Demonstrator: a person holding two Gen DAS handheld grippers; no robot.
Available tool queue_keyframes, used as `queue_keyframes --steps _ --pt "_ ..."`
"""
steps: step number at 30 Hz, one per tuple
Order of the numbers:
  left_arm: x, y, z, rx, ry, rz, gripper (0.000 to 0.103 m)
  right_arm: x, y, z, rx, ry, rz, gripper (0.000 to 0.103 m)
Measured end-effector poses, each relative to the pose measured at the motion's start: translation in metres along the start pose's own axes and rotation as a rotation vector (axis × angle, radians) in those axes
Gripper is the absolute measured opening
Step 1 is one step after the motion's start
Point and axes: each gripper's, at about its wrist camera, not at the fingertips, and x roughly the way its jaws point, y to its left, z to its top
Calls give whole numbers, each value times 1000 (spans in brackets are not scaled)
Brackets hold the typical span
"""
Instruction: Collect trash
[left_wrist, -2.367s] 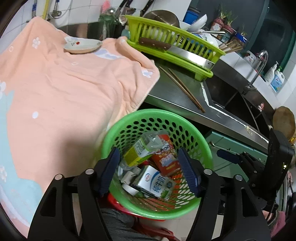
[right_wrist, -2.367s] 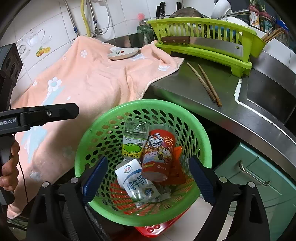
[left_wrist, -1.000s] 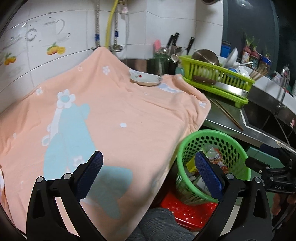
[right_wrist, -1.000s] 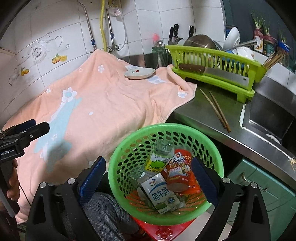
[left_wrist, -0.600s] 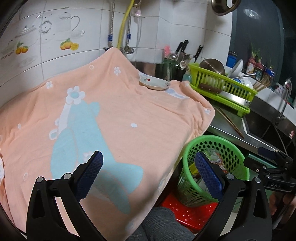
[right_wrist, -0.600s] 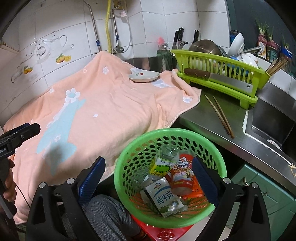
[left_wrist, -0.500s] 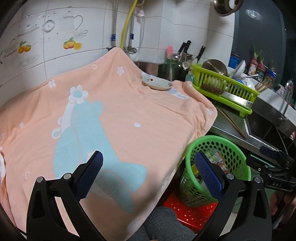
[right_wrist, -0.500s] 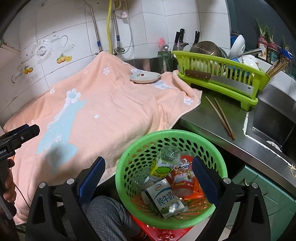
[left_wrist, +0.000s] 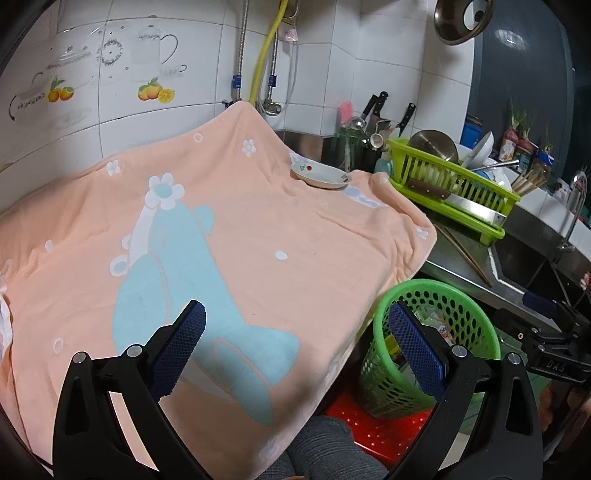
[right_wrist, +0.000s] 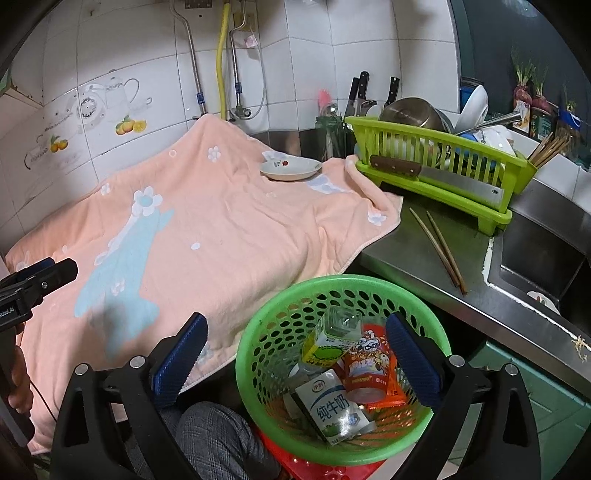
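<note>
Both grippers, left gripper (left_wrist: 295, 341) and right gripper (right_wrist: 295, 354), spread wide, holding nothing. Trash, a milk carton (right_wrist: 332, 410) and cup (right_wrist: 365, 369), already in green basket (right_wrist: 258, 332) just below right gripper. Collecting seemingly finished; next, scan towel (left_wrist: 240, 240) ahead for leftovers.

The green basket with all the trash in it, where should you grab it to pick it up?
Probably by the thick top rim of the green basket, coming straight down from above on the near side, one finger inside and one outside. The rim is stiff and open there, while the holed wall slopes inward and the cartons sit low, out of the way. Both grippers are open now.
</note>
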Motion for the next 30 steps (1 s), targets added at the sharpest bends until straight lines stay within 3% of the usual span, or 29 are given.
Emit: queue_keyframes --steps 30 --pt "-1 0 -4 12 -12 6 98 -7 -1 0 -9 -41 -6 96"
